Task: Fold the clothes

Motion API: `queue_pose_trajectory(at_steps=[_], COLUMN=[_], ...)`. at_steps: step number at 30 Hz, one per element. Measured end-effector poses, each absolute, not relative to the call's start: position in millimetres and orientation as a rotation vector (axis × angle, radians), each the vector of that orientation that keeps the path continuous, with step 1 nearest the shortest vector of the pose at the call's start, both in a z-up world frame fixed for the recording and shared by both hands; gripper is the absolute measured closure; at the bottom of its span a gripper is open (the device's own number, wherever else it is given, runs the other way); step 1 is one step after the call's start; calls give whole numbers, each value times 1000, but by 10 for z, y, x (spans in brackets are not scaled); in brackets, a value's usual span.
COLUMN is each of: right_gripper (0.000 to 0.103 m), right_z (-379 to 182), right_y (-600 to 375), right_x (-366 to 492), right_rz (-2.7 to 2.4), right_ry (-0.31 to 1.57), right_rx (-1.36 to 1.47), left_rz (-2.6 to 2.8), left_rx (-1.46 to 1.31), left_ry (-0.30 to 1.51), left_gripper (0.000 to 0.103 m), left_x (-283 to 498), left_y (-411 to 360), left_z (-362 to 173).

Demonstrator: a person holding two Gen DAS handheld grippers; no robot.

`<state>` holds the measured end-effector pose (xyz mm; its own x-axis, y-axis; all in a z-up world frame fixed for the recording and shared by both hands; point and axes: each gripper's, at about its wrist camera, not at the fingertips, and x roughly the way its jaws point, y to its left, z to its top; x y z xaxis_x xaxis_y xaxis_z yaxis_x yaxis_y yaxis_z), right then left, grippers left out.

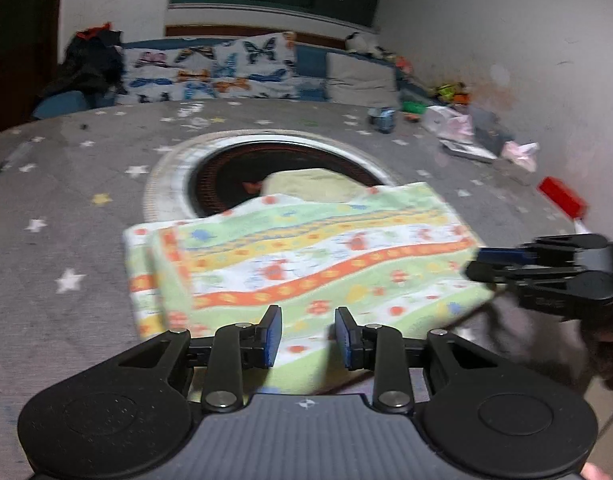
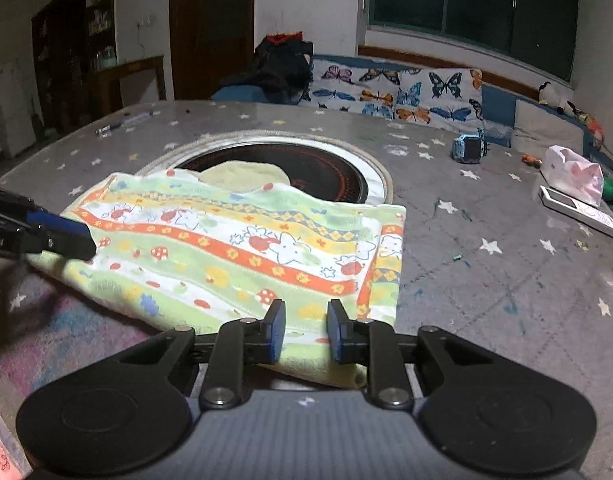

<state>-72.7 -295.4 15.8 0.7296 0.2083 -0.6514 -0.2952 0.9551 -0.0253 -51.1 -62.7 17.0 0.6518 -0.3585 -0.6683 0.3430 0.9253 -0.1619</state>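
Observation:
A folded patterned cloth (image 1: 306,256) with green, orange and white stripes lies on the grey star-print table (image 1: 66,208), partly over a round black hob. It also shows in the right wrist view (image 2: 242,248). My left gripper (image 1: 308,336) is open, its fingers over the cloth's near edge. My right gripper (image 2: 304,330) is open over the cloth's near corner. The right gripper shows at the right of the left wrist view (image 1: 506,264), at the cloth's corner. The left gripper shows at the left of the right wrist view (image 2: 66,236), touching the cloth's edge.
A round black hob (image 2: 326,172) with a pale rim is set in the table behind the cloth. A blue toy (image 2: 468,148), a pink bag (image 2: 574,176), a white remote (image 2: 578,210) and a red block (image 1: 562,196) lie on the table. A butterfly-print sofa (image 2: 406,88) stands behind.

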Motion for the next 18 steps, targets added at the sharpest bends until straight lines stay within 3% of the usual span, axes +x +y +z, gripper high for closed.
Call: queue_pose_trajectory(at_steps=[18], right_gripper=[82], right_z=[361], right_y=[-2790], right_x=[-884], right_rz=[330], right_ry=[780], right_rx=[-214], left_rz=[-473], left_rx=[-86], left_ry=[825], left_gripper=[69], left_x=[-542], left_y=[-307], left_z=[180])
